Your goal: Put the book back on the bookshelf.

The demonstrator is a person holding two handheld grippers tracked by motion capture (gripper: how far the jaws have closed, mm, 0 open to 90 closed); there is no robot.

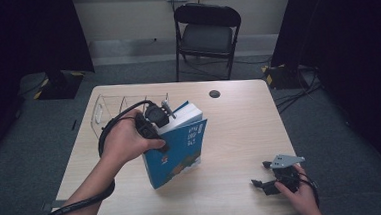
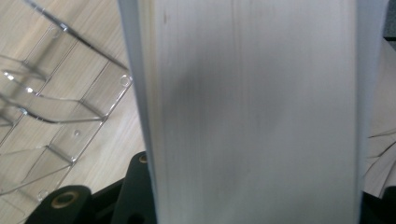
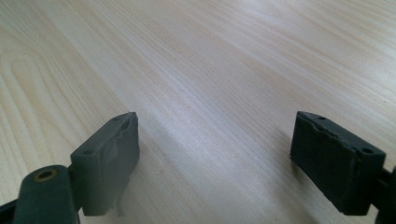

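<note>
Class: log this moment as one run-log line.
left gripper: shut on blue book | right gripper: open, idle over table | clear rack: behind book

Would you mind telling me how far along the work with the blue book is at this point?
Done: the left gripper is clamped on the blue book, which stands tilted on the table. In hand: carrying it beside the clear rack. Left: probably slotting it in; the right gripper rests open.

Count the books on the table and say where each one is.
1. The blue book stands tilted near the middle of the table, clamped by the left gripper, beside the clear plastic rack. The book may hide something behind it.
</note>
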